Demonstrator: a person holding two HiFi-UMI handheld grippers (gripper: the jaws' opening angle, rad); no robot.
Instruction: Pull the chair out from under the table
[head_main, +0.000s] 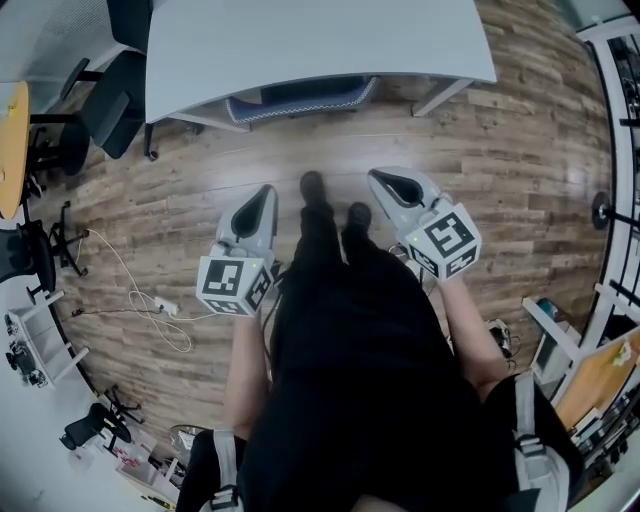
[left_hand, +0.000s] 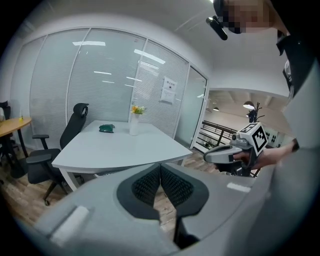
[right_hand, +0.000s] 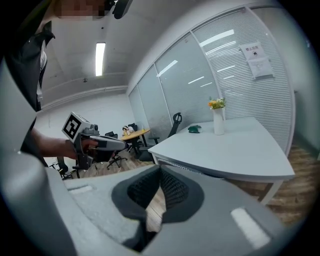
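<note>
Left claw (left_hand: 160, 167) closed and empty, white table (left_hand: 125, 148) ahead, vase (left_hand: 134, 125) on it

both grippers, left (head_main: 262, 192) and right (head_main: 382, 179) (jaws closed, empty).

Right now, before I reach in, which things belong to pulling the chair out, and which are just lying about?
Job: white table; dark-blue chair tucked under it; left gripper and right gripper, both shut, empty.
Lying about: black office chair; white vase of yellow flowers; green object; white floor cable; yellow round table.
</note>
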